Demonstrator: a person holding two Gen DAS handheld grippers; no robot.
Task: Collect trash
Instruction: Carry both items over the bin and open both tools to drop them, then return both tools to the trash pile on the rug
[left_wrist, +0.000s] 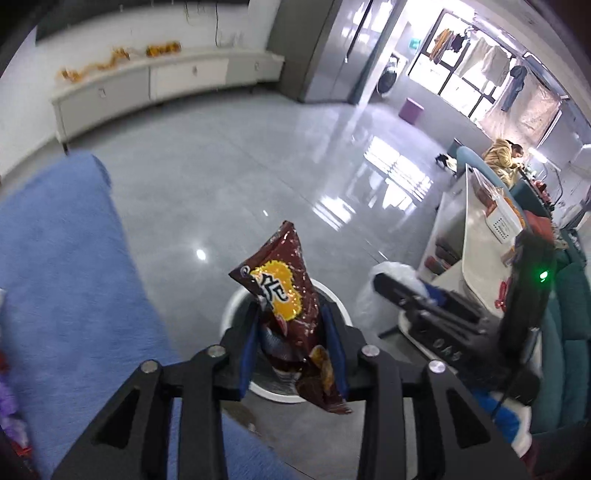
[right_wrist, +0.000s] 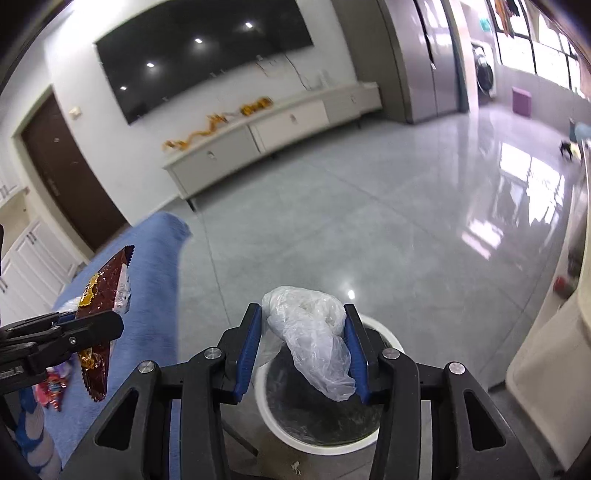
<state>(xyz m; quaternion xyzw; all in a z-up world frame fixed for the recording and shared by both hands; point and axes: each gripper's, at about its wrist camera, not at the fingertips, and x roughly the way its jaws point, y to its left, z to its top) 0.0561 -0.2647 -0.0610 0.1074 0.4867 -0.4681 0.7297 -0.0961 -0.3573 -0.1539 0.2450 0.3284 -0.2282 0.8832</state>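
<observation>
My left gripper (left_wrist: 293, 343) is shut on a brown snack bag (left_wrist: 286, 295) with a yellow label, held upright above a white round bin (left_wrist: 236, 301). My right gripper (right_wrist: 303, 350) is shut on a crumpled clear plastic bag (right_wrist: 310, 332) and holds it over the same white bin (right_wrist: 314, 443), whose inside is dark. In the right wrist view the left gripper (right_wrist: 70, 332) and its snack bag (right_wrist: 105, 291) show at the left. In the left wrist view the right gripper (left_wrist: 417, 299) and its plastic bag (left_wrist: 391, 273) show at the right.
A blue rug (left_wrist: 62, 266) lies left of the bin, with small wrappers (right_wrist: 51, 391) on it. A white table (left_wrist: 476, 236) with clutter stands at the right. A white low cabinet (right_wrist: 266, 129) runs along the far wall. Grey glossy floor (right_wrist: 369, 221) stretches ahead.
</observation>
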